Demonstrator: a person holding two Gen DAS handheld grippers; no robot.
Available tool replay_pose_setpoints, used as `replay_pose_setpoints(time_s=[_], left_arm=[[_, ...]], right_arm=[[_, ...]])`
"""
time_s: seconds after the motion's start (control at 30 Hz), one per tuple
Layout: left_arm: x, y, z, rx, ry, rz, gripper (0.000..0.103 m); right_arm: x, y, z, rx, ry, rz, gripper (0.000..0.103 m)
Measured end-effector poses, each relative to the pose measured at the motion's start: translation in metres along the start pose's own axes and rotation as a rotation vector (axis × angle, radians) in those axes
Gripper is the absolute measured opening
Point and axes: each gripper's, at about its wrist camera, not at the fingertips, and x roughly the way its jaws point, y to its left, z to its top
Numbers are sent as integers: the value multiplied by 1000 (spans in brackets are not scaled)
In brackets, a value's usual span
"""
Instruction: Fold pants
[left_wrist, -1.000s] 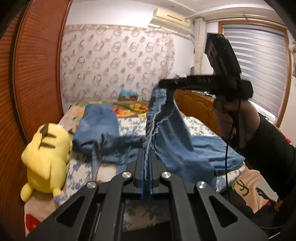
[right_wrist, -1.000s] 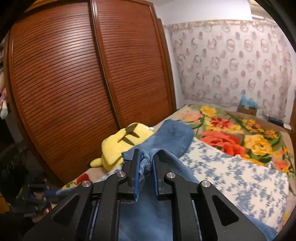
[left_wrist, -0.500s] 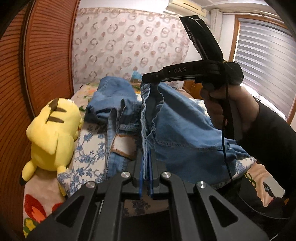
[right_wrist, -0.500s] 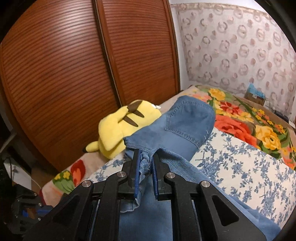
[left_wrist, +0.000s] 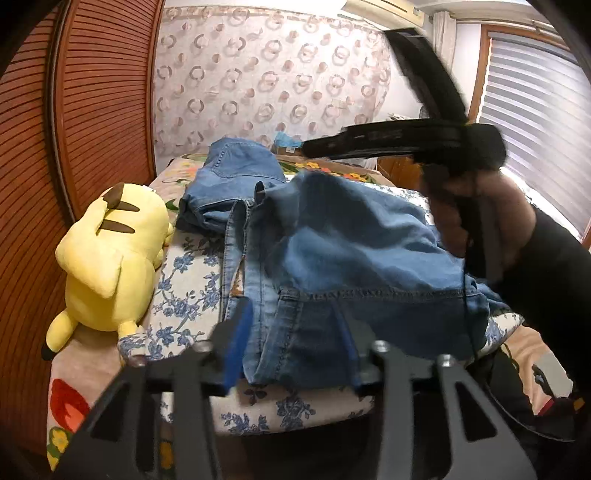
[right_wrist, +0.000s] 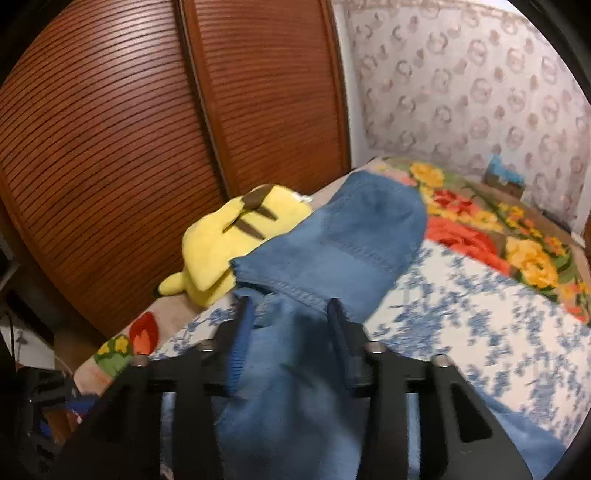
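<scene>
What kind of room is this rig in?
Most likely a home bedroom: a bed with floral bedding, a slatted wooden wardrobe beside it, and a yellow plush toy lying next to the jeans.

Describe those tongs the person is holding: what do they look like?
Each is black. The left tongs and right tongs have flat fingers with cut-out holes, silver screws and blue pads. In the left view, a thin black cable hangs from the right one, gripped by a hand in a black sleeve.
</scene>
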Motion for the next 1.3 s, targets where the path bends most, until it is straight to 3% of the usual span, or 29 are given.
replay_pose_setpoints(time_s=[0.07, 0.13, 0.37, 0.6, 0.9, 1.0, 1.07, 1.1, 1.3], left_arm=[[3, -3, 1, 3, 7, -8, 48], [10, -8, 1, 9, 13, -28, 58], [48, -36, 4, 18, 63, -86, 59], [78, -65, 5, 47, 102, -99, 59], [89, -72, 2, 53, 106, -82, 59], [89, -71, -1, 50, 107, -86, 59], [90, -72, -1, 48, 105, -89, 59], [89, -72, -1, 46, 105, -91, 59], [86, -69, -4, 42, 99, -91, 59]], right_arm=[[-19, -13, -3, 3, -11, -17, 44], [-38, -30, -9, -1, -21, -53, 44], [-82, -114, -50, 80, 13, -183, 44], [-87, -171, -90, 225, 67, -186, 44], [-55, -185, -101, 363, 106, -111, 37], [-46, -186, -99, 380, 135, -87, 24], [-45, -182, -95, 366, 139, -74, 9], [-47, -180, -93, 353, 134, -73, 7], [-89, -149, -60, 231, -50, -113, 1]])
